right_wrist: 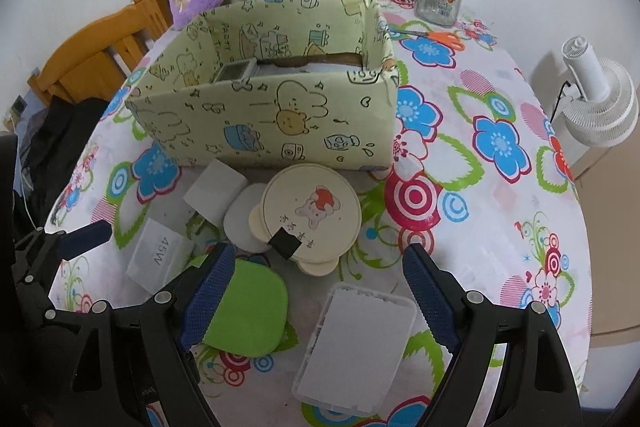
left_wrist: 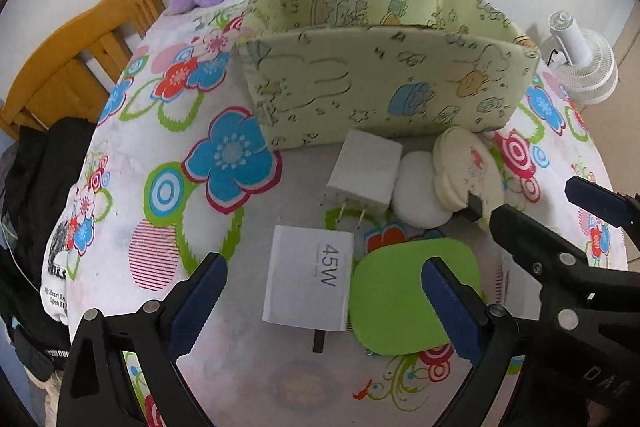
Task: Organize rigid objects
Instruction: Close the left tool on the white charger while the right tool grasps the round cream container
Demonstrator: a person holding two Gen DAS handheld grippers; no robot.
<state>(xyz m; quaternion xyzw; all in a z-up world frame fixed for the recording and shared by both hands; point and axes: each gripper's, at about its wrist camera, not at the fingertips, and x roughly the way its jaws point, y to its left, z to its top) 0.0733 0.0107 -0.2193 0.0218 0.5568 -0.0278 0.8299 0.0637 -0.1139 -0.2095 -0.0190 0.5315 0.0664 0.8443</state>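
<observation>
Rigid objects: small hard items lie clustered on the table just in front of the box.
45W charger: white, glossy plastic block [left_wrist: 308,279] printed "45W", lying flat between the left gripper's fingers without touching them.
Second charger: white cube-shaped plug [left_wrist: 366,175] with metal prongs, just beside the box front.
Green pad: flat, matte lime-green rounded square [left_wrist: 404,295], touching the 45W charger's edge.
White disc: plain round white puck [left_wrist: 420,193], partly under the cream lid.
Cream lid: round cream plastic piece [right_wrist: 312,213] with small ears, a cartoon bear print and a black square tab at its near rim.
Clear case: translucent rectangular plastic case [right_wrist: 356,343] with rounded corners, lying between the right gripper's fingers.
Box: open rectangular cardboard box [right_wrist: 280,123] covered in pale green cartoon-print paper; a white device lies inside.
Left gripper: black frame, ribbed blue pads [left_wrist: 324,303], jaws wide apart, holding nothing.
Right gripper: same build [right_wrist: 316,291], jaws spread wide, nothing gripped.
Tablecloth: smooth cloth [right_wrist: 500,147] with bright flower and ring print.
</observation>
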